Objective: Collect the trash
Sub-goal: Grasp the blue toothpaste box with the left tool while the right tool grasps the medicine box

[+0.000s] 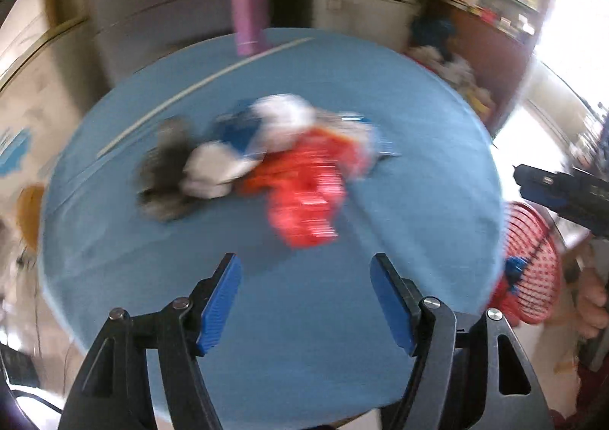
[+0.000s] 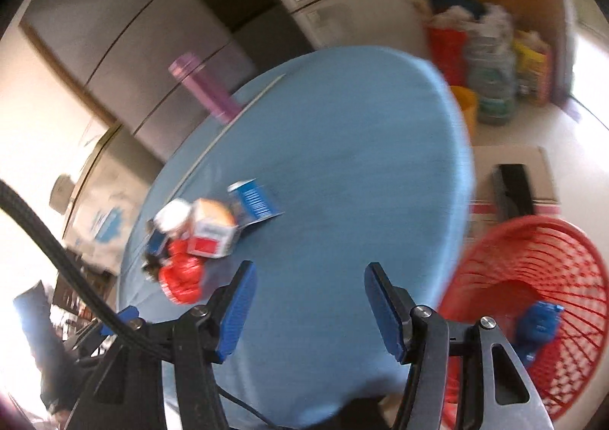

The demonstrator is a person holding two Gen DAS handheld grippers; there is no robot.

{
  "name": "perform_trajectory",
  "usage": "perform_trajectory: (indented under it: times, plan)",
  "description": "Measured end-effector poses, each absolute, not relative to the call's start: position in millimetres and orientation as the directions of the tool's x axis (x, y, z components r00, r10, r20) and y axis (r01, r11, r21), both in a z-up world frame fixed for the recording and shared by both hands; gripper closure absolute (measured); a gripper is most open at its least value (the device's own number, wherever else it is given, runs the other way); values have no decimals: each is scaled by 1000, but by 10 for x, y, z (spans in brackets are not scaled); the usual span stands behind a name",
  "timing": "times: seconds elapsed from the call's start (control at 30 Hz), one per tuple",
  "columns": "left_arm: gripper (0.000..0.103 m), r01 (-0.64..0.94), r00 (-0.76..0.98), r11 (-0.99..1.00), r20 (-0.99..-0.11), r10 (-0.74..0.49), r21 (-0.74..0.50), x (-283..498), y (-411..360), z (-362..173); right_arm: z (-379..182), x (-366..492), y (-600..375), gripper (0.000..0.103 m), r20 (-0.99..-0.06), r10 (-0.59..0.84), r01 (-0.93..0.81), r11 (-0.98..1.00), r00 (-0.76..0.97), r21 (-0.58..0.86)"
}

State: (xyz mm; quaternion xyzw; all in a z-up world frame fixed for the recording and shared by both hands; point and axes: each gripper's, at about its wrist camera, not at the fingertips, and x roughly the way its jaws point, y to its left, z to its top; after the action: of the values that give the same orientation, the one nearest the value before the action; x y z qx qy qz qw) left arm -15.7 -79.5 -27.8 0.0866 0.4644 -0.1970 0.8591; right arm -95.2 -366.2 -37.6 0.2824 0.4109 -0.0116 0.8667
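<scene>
A blurred trash pile lies mid-table on the round blue table [image 1: 342, 308]: a red wrapper [image 1: 304, 198], white crumpled paper [image 1: 213, 171], a blue packet [image 1: 238, 129] and a dark scrap [image 1: 167, 167]. My left gripper [image 1: 306, 266] hangs open and empty over the table's near side, short of the pile. In the right wrist view the pile sits at the left: the red wrapper [image 2: 180, 277], a small carton [image 2: 213, 232] and the blue packet [image 2: 255, 201]. My right gripper [image 2: 308, 274] is open and empty above bare cloth. A red mesh basket [image 2: 533, 277] stands beside the table and holds a blue piece [image 2: 538, 327].
A purple bottle [image 1: 249, 7] stands at the table's far edge. The red basket [image 1: 533, 266] and a hand [image 1: 592, 304] show at the right. Fridges stand behind the table. Bags, a yellow bucket [image 2: 464, 99] and a cardboard box [image 2: 510, 179] sit on the floor.
</scene>
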Motion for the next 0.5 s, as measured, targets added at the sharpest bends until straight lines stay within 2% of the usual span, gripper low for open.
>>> perform_trajectory:
  times: [0.13, 0.3, 0.5]
  plan:
    - [32, 332, 523, 943, -825, -215, -35, 70, -468, -312, -450, -612, -3355, 40, -711, 332, 181, 821, 619, 541]
    - [30, 332, 535, 941, -811, -237, -56, 324, -456, -336, -758, -250, -3230, 40, -641, 516, 192, 675, 568, 713]
    - [27, 336, 542, 940, -804, -244, -59, 632, -565, -441, -1049, 67, -3222, 40, -586, 606, 256, 545, 537, 798]
